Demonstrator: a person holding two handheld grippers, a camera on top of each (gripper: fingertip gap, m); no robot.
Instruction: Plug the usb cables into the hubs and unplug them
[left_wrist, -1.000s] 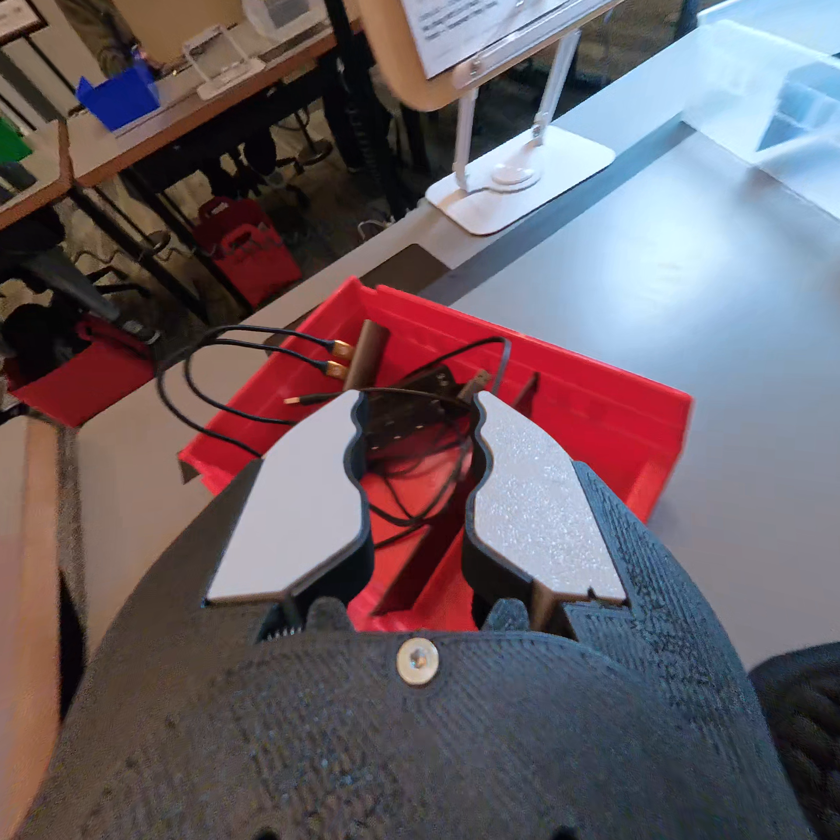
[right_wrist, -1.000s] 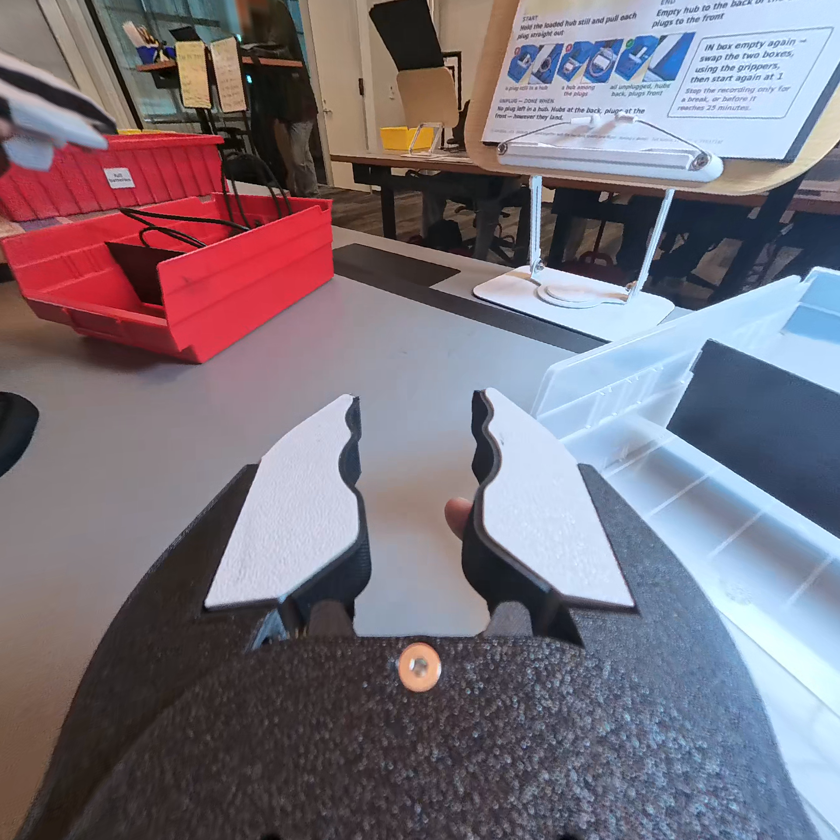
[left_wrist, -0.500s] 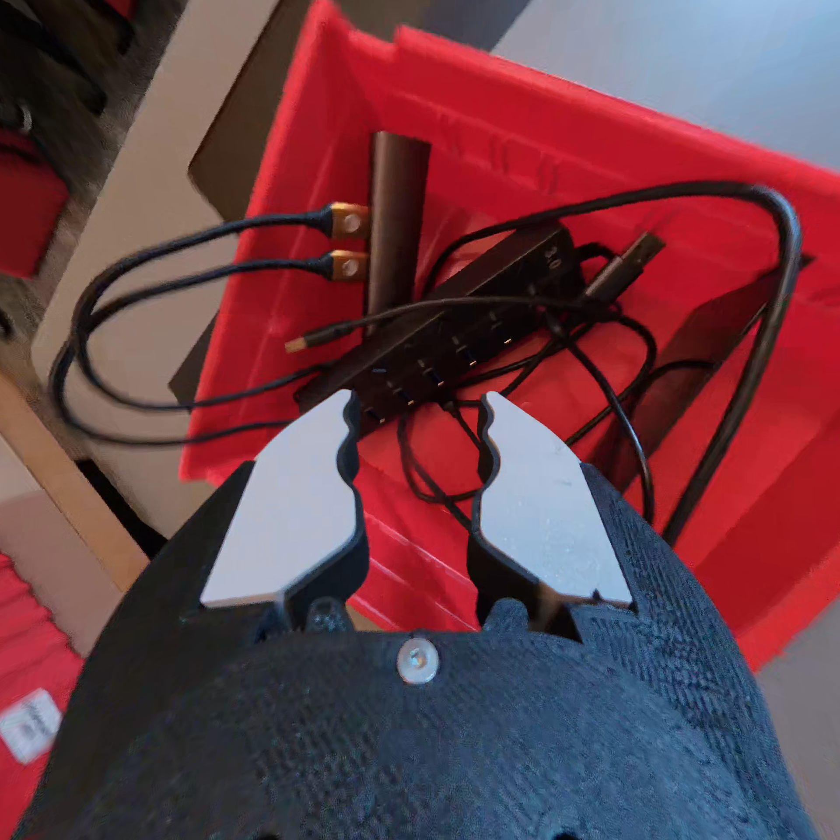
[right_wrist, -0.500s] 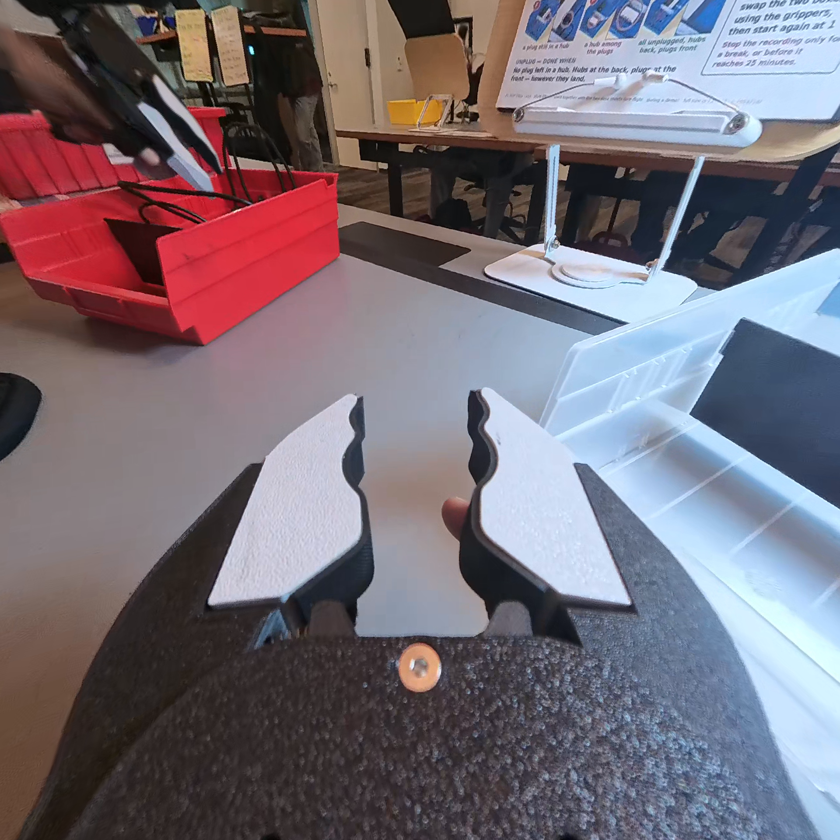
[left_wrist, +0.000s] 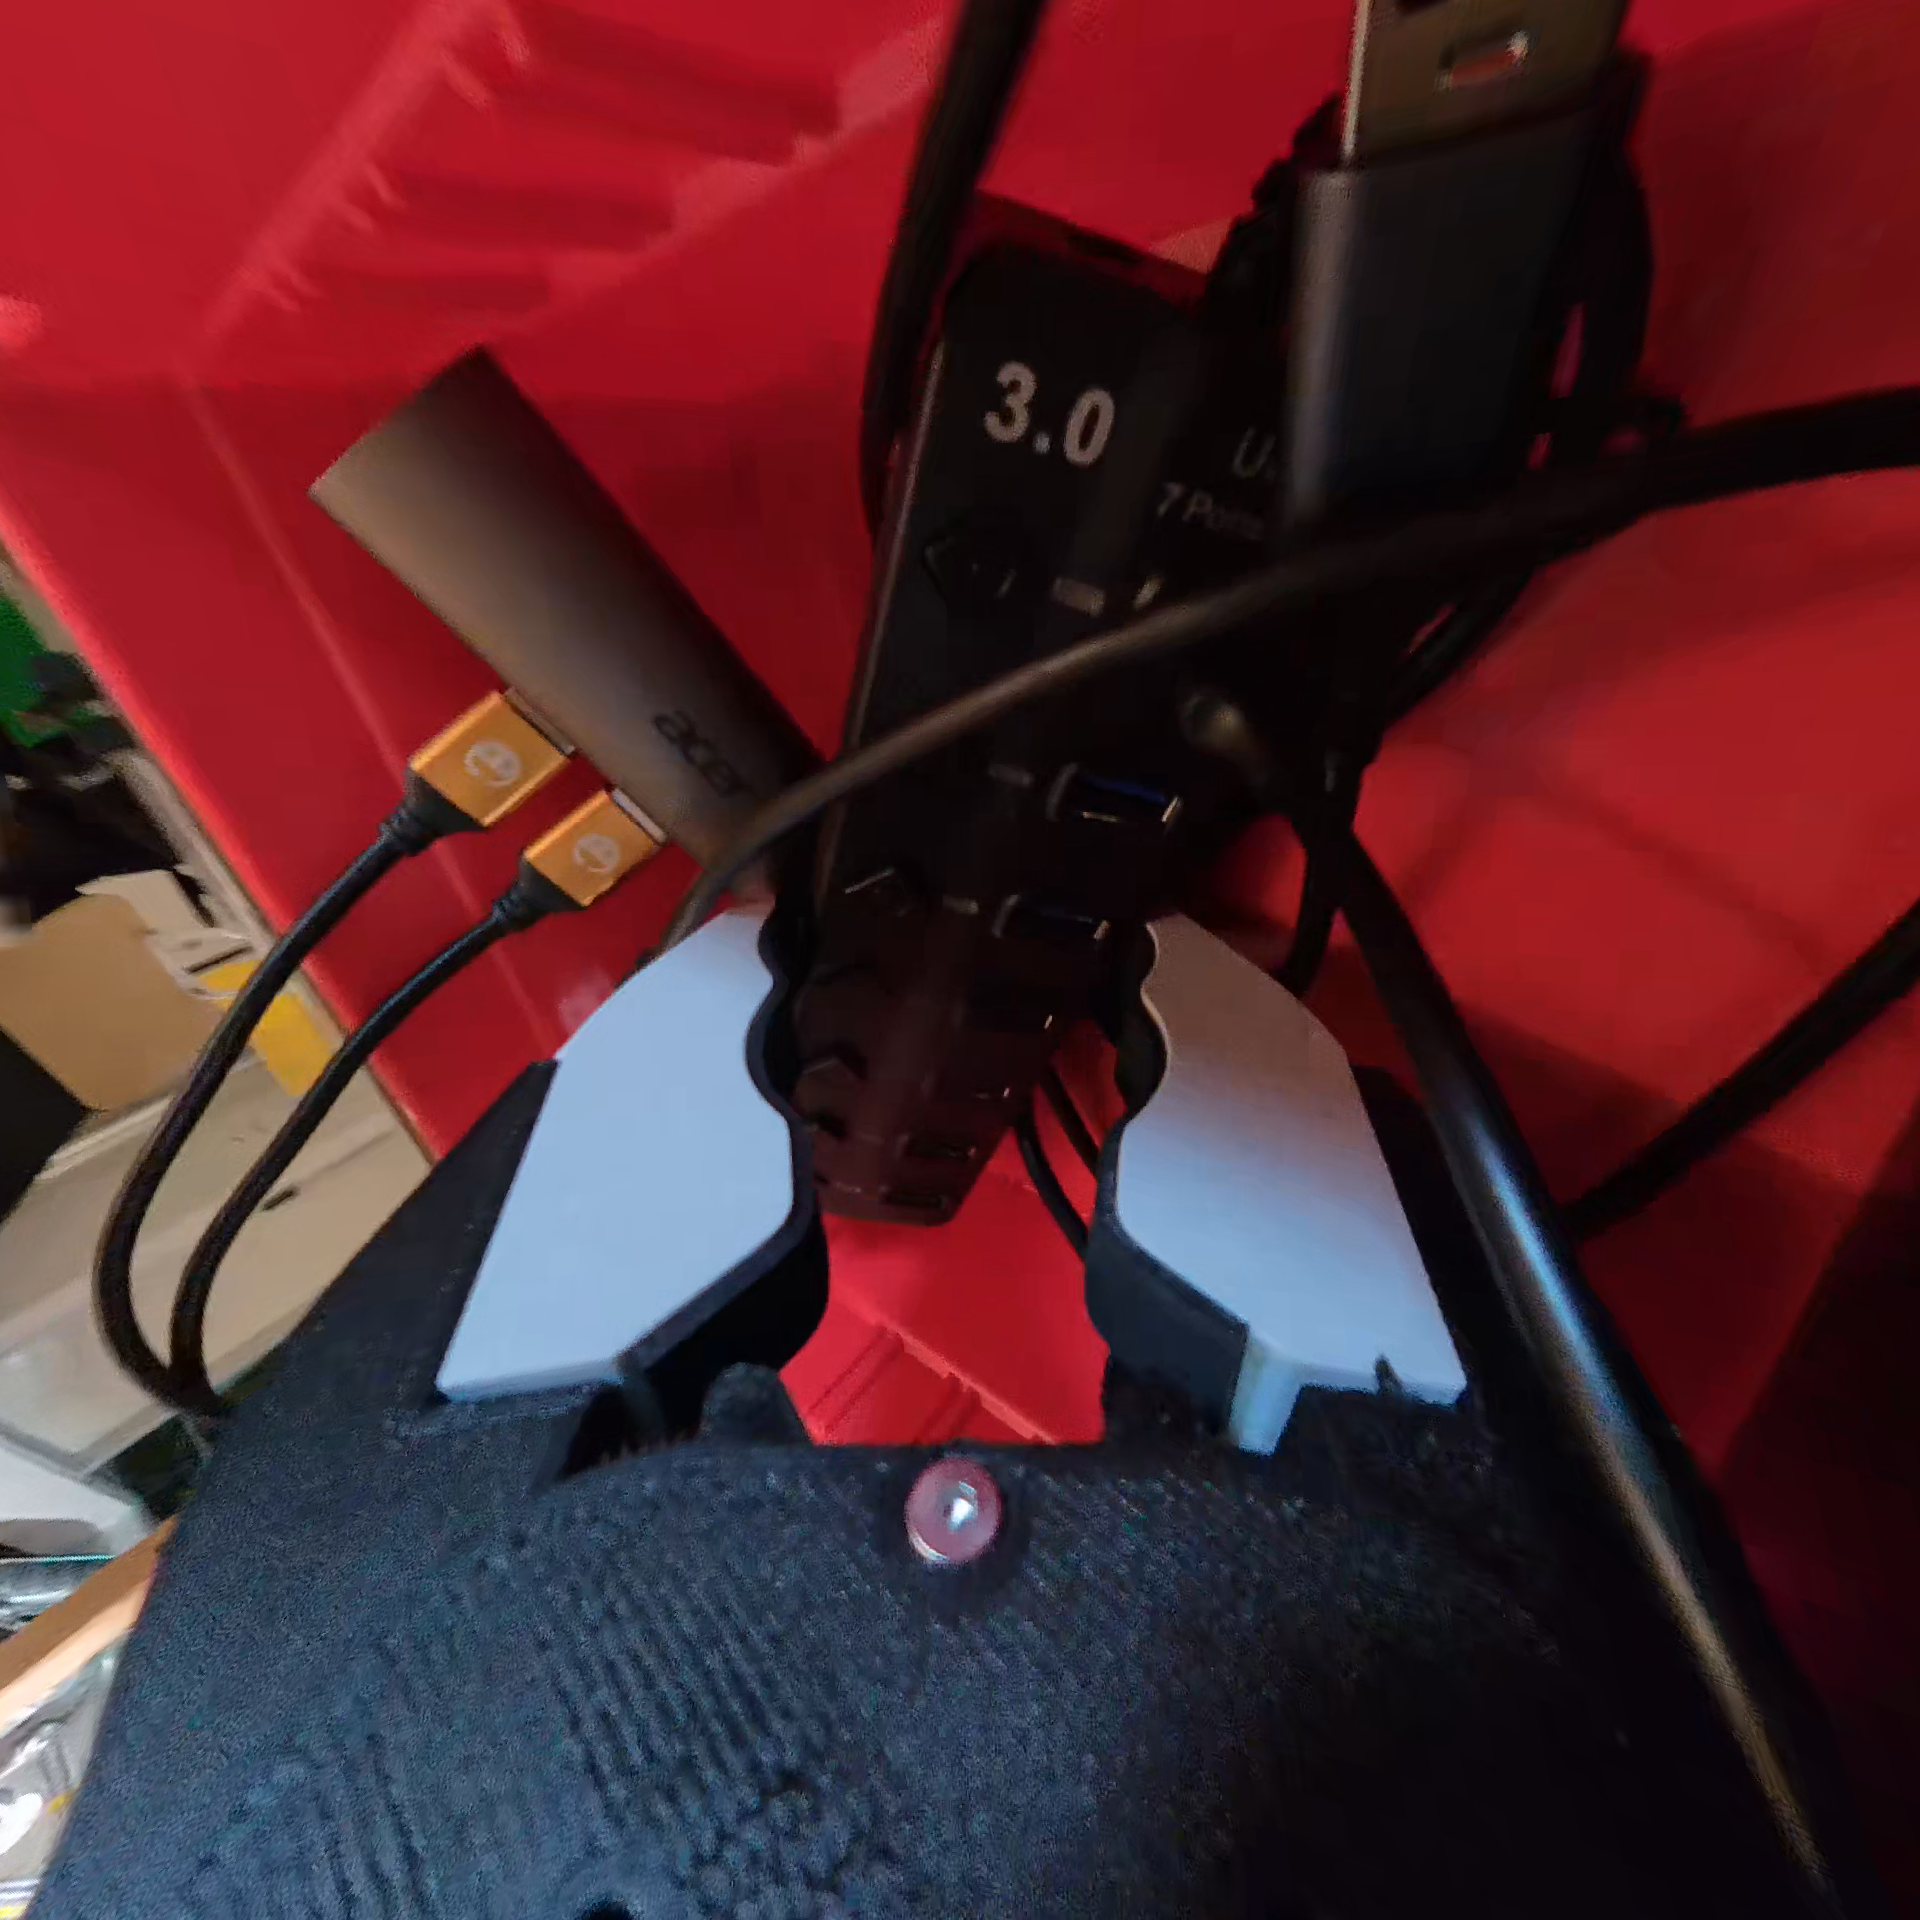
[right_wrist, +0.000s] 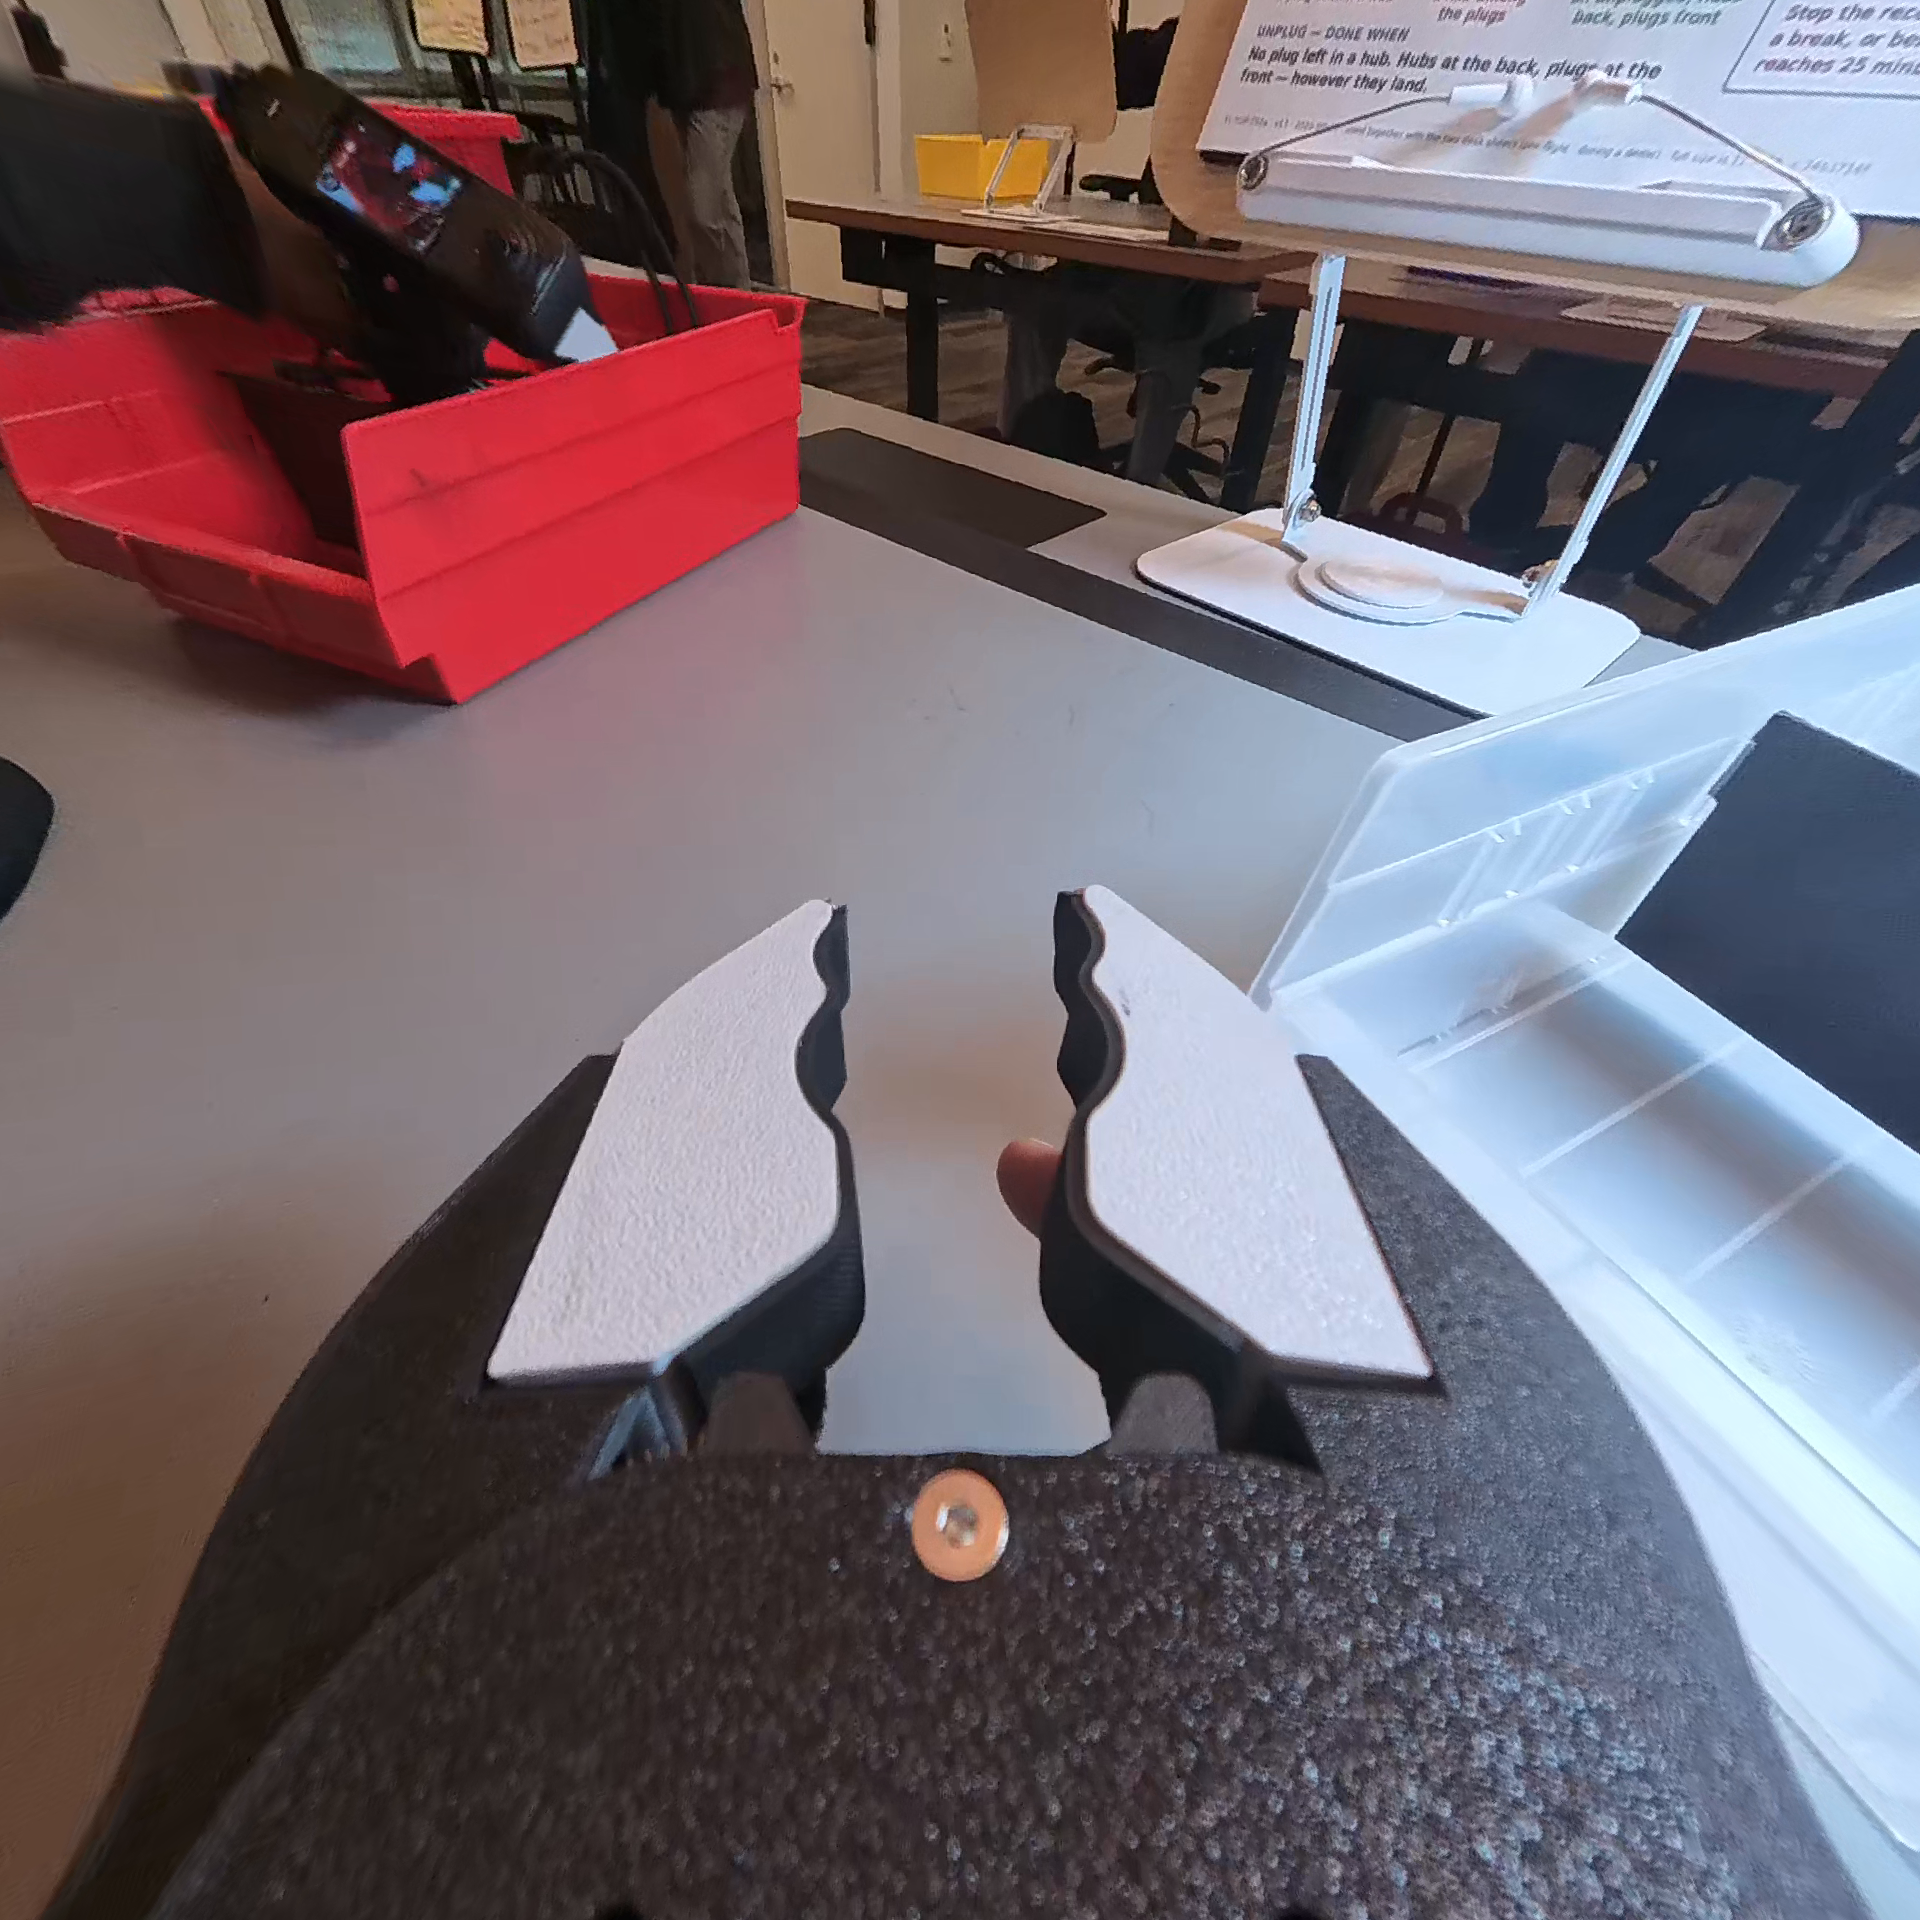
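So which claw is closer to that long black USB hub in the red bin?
The left claw. It is down inside the red bin, its open fingers straddling the black hub. The right claw hovers open over the grey table, well away from the bin.

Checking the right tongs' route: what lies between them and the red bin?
In the right wrist view, only bare grey table lies between the open right tongs and the red bin.
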